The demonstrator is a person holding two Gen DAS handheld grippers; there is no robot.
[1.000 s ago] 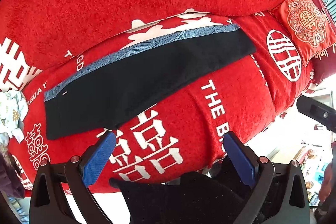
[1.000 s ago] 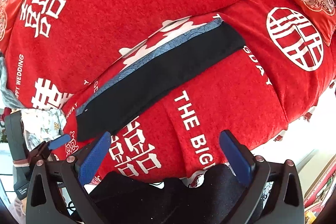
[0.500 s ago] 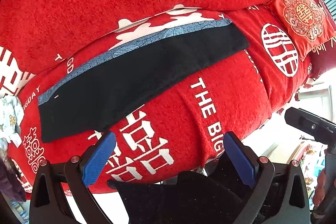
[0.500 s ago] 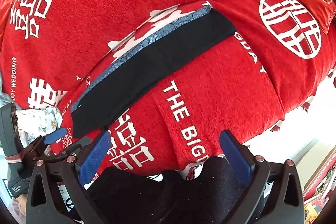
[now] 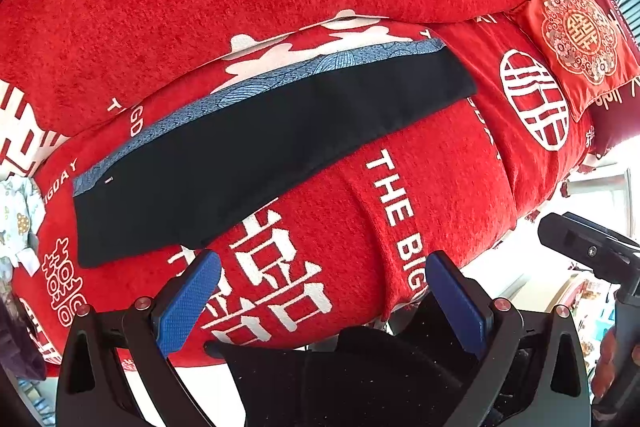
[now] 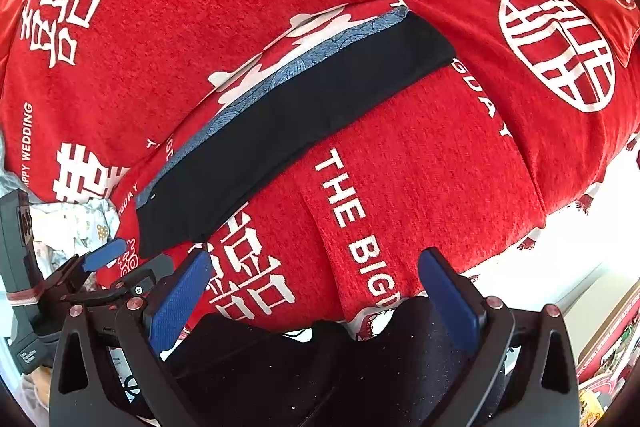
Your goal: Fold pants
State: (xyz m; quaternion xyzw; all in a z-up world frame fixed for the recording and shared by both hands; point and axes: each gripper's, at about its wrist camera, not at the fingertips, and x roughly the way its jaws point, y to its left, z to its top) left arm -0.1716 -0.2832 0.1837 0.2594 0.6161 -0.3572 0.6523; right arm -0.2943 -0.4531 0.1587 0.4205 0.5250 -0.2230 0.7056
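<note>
Over the last second both views have pulled back a little from the sofa (image 5: 420,187): the pants (image 5: 272,147) sit slightly higher and smaller in each picture than they did, and more of the seat's front edge and the bright floor below it shows. The garment itself has not shifted; it lies as the same long, flat black strip with a blue patterned band along its far side. That reads as the pants already folded lengthwise, leg over leg, and the person standing off before the next fold, which would likely bring one end over toward the other.

The left gripper (image 5: 320,291) has its jaws spread wide and empty, the blue pads well apart with nothing between them. The right gripper (image 6: 316,287) is likewise wide open and holds nothing.

The pants run diagonally across the middle seat cushion, from near its left front corner up toward the back rest at the right. In the left view the near end of the strip lies just beyond the left pad; the far end is well away. In the right view the strip lies ahead and to the left, apart from both pads
</note>
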